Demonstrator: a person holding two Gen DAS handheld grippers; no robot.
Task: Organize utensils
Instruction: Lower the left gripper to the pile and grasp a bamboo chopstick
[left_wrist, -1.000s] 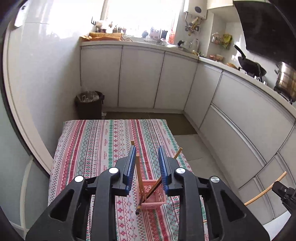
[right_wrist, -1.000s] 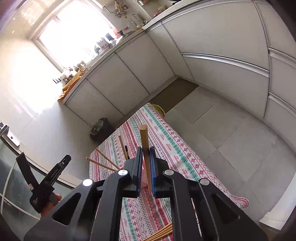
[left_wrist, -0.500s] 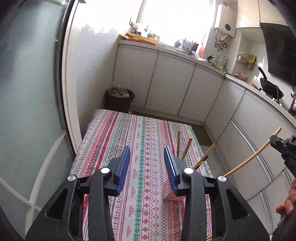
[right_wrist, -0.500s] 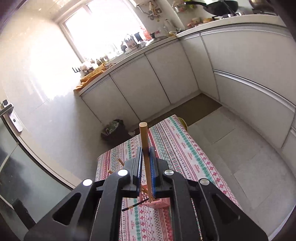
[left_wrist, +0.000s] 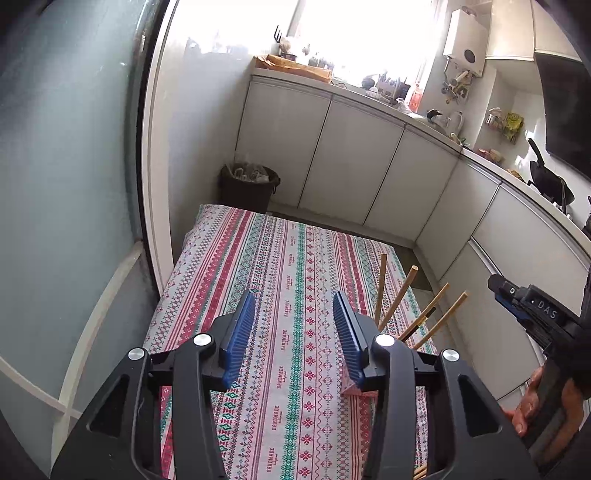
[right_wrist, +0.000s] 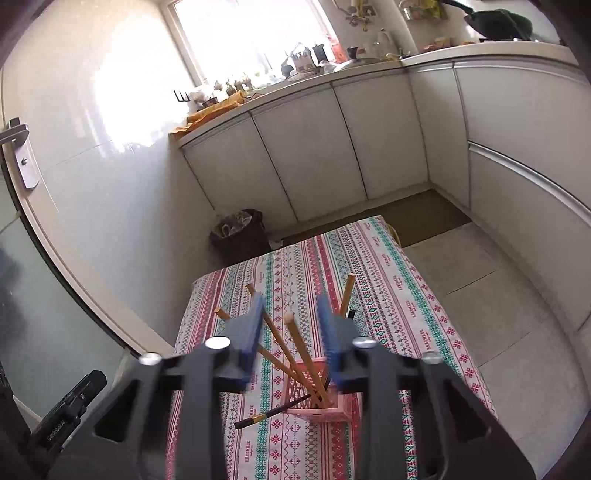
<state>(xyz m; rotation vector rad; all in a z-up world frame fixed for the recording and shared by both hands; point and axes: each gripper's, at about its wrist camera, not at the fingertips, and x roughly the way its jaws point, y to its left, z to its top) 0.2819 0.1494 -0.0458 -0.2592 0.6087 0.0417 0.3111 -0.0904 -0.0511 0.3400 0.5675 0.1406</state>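
A small pink lattice basket (right_wrist: 317, 398) stands on the striped tablecloth (right_wrist: 369, 280) and holds several wooden chopsticks (right_wrist: 306, 358) leaning outward, plus one dark chopstick (right_wrist: 273, 413). My right gripper (right_wrist: 290, 332) is open and empty, right above the basket, with the chopstick tops between its jaws. In the left wrist view my left gripper (left_wrist: 295, 332) is open and empty over the cloth (left_wrist: 280, 266). The basket (left_wrist: 351, 387) is mostly hidden behind its right finger, with chopsticks (left_wrist: 402, 295) sticking up. The right gripper's body (left_wrist: 532, 314) shows at the right edge.
A dark bin (left_wrist: 249, 184) stands on the floor past the table's far end. White cabinets (left_wrist: 351, 162) run along the back and right. A glass door (left_wrist: 55, 221) is on the left. More chopstick ends (left_wrist: 419, 474) lie at the table's near edge.
My right gripper has opened and let go of the wooden chopstick, which now stands in the pink basket. Both grippers have tilted down toward the table.
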